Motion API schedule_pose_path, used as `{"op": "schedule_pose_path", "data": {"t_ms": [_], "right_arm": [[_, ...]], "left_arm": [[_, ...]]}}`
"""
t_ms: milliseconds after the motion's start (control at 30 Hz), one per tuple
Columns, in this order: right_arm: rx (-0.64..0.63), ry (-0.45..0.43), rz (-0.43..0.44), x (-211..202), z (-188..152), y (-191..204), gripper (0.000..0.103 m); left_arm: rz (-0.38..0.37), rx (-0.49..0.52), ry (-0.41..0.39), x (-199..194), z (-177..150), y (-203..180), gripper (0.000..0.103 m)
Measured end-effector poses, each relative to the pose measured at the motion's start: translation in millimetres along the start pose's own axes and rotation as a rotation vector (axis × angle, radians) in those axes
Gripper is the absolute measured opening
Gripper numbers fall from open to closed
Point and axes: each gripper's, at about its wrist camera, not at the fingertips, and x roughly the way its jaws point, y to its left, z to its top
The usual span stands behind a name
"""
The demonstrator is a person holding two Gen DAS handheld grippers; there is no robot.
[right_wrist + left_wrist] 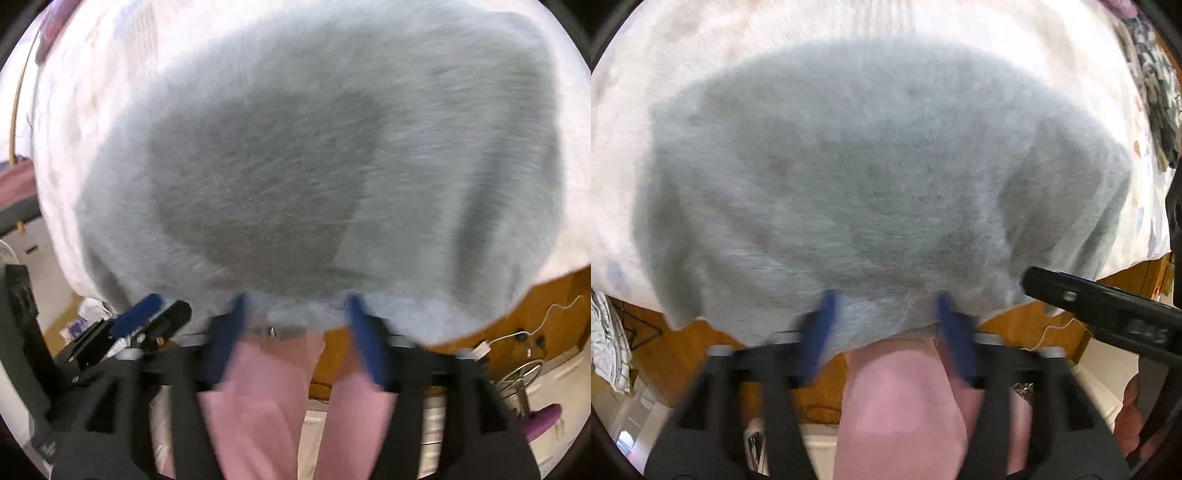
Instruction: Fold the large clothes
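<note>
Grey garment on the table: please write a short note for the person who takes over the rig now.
Left hand-held gripper: open, near hem between its fingers, not pinched.
Right hand-held gripper: open, holding nothing.
Grey garment: lies spread on the white cloth over the table; near edge hangs off.
Done: fabric laid down; how many folds, unclear from blur.
Left: probably regrasp and fold further.

Both grippers point steeply downward, side by side. The left gripper [884,325] has its blue-padded fingers [820,332] spread wide with nothing pinched between them. The right gripper [295,328] stands just as wide, pads free. The person's pink-clad legs [901,406] show below.
</note>
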Motion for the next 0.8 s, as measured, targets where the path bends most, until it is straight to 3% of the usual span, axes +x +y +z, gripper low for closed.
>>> {"op": "schedule_pose_path", "data": {"t_ms": [33, 67, 100, 233, 267, 333, 500, 667, 800], "right_arm": [[-0.006, -0.028, -0.023, -13.9, -0.4, -2.3, 0.087], [-0.014, -0.05, -0.044, -20.9, -2.3, -4.8, 0.09], [-0.02, -0.068, -0.06, -27.9, -6.2, -11.7, 0.091], [0.004, -0.097, -0.077, -52.6, -15.3, -24.8, 0.092], [0.018, -0.1, -0.084, -59.2, -10.6, -30.3, 0.092], [0.052, -0.115, -0.1, -63.8, -0.4, -4.6, 0.092], [0.201, -0.16, -0.09, -84.8, 29.8, -33.7, 0.092], [0.37, -0.169, -0.075, -105.0, 72.6, -74.5, 0.093], [0.399, -0.162, -0.009, -99.1, 100.5, -85.0, 0.093]], "left_arm": [[-0.003, 0.009, -0.011, -7.7, 0.8, 0.3, 0.068], [0.002, 0.016, -0.009, -14.9, 2.8, 2.1, 0.073], [0.01, 0.014, -0.008, -18.9, -13.8, 5.9, 0.077], [0.003, -0.017, -0.018, -37.0, -3.2, 31.1, 0.088], [0.004, -0.028, -0.021, -42.3, 7.0, 42.6, 0.089], [0.0, -0.073, -0.021, -49.9, 18.3, 67.7, 0.089], [-0.052, -0.214, -0.012, -60.2, 46.8, 132.8, 0.09], [-0.024, -0.28, 0.013, -53.3, 88.1, 169.6, 0.09], [0.013, -0.337, 0.023, -44.8, 117.8, 195.4, 0.09]]}}
